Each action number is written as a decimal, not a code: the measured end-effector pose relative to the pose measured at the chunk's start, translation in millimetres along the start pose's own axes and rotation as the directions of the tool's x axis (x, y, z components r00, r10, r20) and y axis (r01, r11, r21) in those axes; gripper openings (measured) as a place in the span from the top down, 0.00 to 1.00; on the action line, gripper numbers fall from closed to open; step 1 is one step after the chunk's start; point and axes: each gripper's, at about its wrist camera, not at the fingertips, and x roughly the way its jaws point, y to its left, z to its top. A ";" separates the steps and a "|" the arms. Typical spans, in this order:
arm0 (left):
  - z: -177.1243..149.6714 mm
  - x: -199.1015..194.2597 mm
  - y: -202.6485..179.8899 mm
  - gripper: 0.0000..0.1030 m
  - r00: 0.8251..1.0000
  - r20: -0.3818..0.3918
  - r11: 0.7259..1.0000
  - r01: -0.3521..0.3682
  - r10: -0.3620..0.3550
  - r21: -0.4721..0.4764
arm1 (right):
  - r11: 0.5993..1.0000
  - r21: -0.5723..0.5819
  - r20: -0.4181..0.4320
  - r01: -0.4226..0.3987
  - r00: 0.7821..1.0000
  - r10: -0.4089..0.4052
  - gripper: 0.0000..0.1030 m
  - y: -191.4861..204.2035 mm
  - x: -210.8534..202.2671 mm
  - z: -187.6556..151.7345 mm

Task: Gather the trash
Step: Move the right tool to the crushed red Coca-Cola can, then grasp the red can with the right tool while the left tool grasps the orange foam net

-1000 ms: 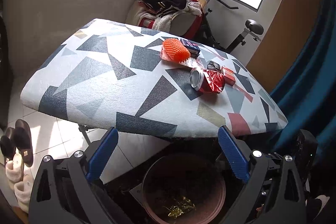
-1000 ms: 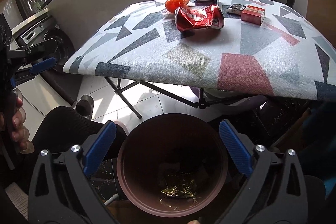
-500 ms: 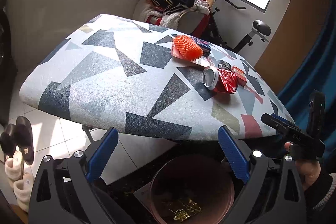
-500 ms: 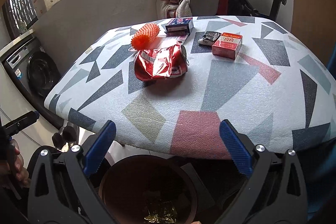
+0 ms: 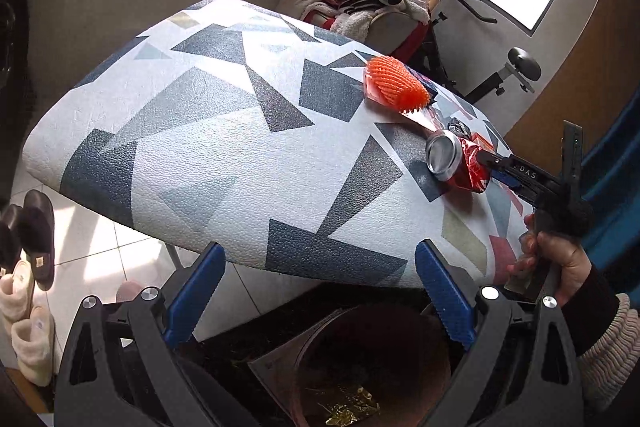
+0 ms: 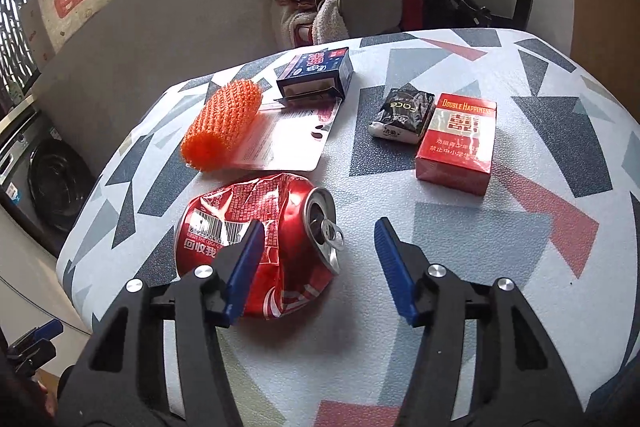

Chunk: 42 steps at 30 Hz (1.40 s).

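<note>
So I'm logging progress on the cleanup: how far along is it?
Early. Done: only some gold foil scraps lie in the brown bin. In hand: the right claw, jaws just narrowing, reaches the crushed red can, one finger over it, no grip yet. Left: the can, orange foam net, blue box, black wrapper and red cigarette pack.

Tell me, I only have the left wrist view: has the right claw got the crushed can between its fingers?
Observer: Partly. The right claw has just been closing, but only the crushed can's opening end lies between its fingers; neither side is pinched yet.
Operator: Anything behind the can I can't make out?
Observer: A red cigarette pack marked Double Happiness, lying flat.
Operator: And beside it?
Observer: A crumpled black wrapper, close against the pack's left side.
</note>
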 end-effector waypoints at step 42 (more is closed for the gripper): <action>199.0 180.2 -147.8 0.21 1.000 -0.017 0.981 -0.011 0.015 0.196 | 0.993 0.114 0.223 0.041 0.973 -0.066 0.66 -72.2 -85.7 -15.1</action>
